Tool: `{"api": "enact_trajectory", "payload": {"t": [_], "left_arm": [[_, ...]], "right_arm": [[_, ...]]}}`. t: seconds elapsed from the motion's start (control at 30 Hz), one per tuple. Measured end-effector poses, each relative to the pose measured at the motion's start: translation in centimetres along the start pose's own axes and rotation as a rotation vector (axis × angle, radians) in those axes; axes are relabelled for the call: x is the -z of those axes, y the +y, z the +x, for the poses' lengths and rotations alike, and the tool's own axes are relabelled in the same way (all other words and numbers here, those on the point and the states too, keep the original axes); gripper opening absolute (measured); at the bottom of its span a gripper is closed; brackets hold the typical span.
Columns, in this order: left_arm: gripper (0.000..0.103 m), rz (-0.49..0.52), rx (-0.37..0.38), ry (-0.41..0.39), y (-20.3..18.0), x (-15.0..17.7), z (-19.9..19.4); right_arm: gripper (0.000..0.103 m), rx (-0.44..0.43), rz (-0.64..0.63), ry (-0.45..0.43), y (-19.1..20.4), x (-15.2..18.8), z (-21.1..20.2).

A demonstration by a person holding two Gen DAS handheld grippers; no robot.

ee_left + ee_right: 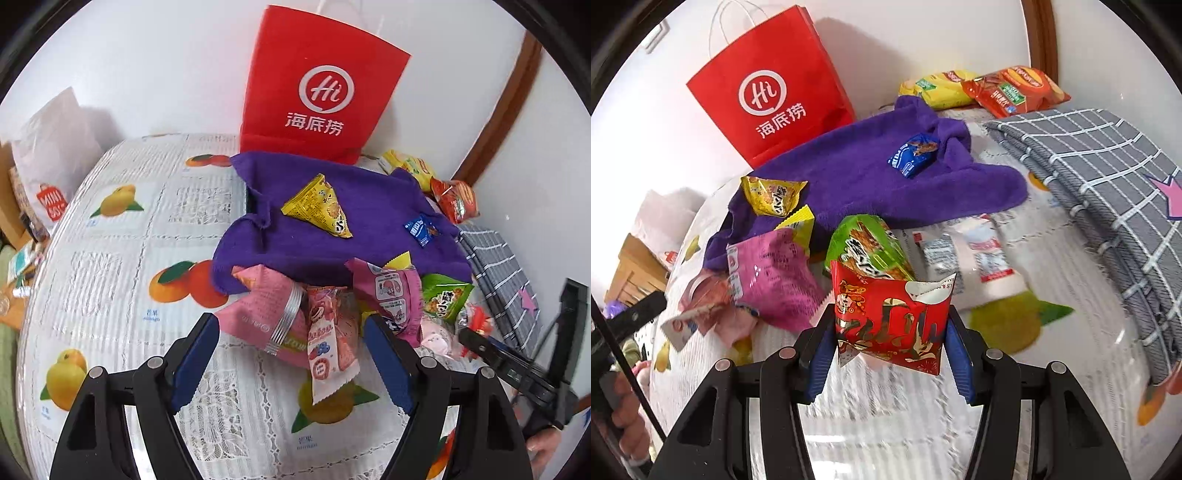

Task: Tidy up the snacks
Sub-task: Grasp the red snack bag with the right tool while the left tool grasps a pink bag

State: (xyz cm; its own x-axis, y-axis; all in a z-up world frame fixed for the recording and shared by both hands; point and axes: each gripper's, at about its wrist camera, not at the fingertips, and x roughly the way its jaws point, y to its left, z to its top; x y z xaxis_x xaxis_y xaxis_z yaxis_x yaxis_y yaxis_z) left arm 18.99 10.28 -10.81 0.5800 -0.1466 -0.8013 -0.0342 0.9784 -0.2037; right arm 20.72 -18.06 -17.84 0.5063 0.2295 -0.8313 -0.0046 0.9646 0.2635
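1. Pinching a red packet (pixel 890 325), the right gripper (pixel 890 354) has its blue pads pressed on the packet's two side edges, and the packet stands upright between them, just above the tablecloth (pixel 857 417).
2. The red packet looks light, thin and crinkly, a foil-faced pouch with one top corner folded over. It will likely buckle under a hard squeeze and could slide on its glossy face, so a grip low across the sealed edges seems safest.
3. The left gripper (pixel 291 365) is spread wide and holds nothing. A pink-and-white bar (pixel 328 347) and a pink bag (pixel 266 317) lie between and just ahead of its pads, not touched by them.
4. The pink bag is puffy and soft, probably air-filled. Taking it by the crimped end seam should avoid crushing what is inside.
5. The rest of the snacks sit in a loose heap at the near edge of a purple towel (pixel 369 214): a green packet (pixel 864 243), a magenta bag (pixel 772 273) and, on the towel, a yellow packet (pixel 317 206) and a small blue sweet (pixel 912 155).
6. A red bag (pixel 768 85) stands upright behind the towel against the wall; whether its mouth is open I cannot tell from here.
7. All these wrappers are slick and overlap, so lifting one may drag its neighbour.
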Motion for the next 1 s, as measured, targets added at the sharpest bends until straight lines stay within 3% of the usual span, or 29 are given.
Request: {"api": "enact_trajectory", "payload": {"t": [0.1,0.33,0.43,0.63,0.7,0.8,0.87,1.0], "left_arm": [[0.079,-0.006,-0.042,0.002,0.1,-0.7,0.6],[0.079,-0.074,-0.060,0.039,1.8,-2.1,2.4],[0.079,-0.061,-0.055,0.046,1.6,-2.3,3.2],[0.077,-0.026,-0.130,0.115,1.2,-1.8,6.0],[0.068,-0.030,-0.126,0.133,1.4,-1.4,6.8],[0.063,-0.011,-0.071,0.175,1.3,-0.7,7.8],[0.047,0.005,-0.047,0.190,0.8,-0.4,8.1],[0.046,0.050,-0.081,0.161,0.0,0.1,7.0]], "right_arm": [[0.055,-0.001,-0.018,-0.006,-0.4,0.3,-0.8],[0.055,-0.003,-0.050,-0.013,-1.2,1.0,-1.7],[0.055,-0.011,-0.048,-0.009,-1.5,1.1,-1.5],[0.055,-0.013,-0.046,0.007,-2.0,1.2,-0.9],[0.055,-0.009,-0.037,0.009,-2.4,1.2,-0.8],[0.055,-0.010,-0.021,0.015,-2.7,1.2,-0.6],[0.055,-0.013,-0.014,0.020,-2.9,1.2,-0.6],[0.055,0.000,-0.026,0.016,-2.7,1.3,-0.9]]}}
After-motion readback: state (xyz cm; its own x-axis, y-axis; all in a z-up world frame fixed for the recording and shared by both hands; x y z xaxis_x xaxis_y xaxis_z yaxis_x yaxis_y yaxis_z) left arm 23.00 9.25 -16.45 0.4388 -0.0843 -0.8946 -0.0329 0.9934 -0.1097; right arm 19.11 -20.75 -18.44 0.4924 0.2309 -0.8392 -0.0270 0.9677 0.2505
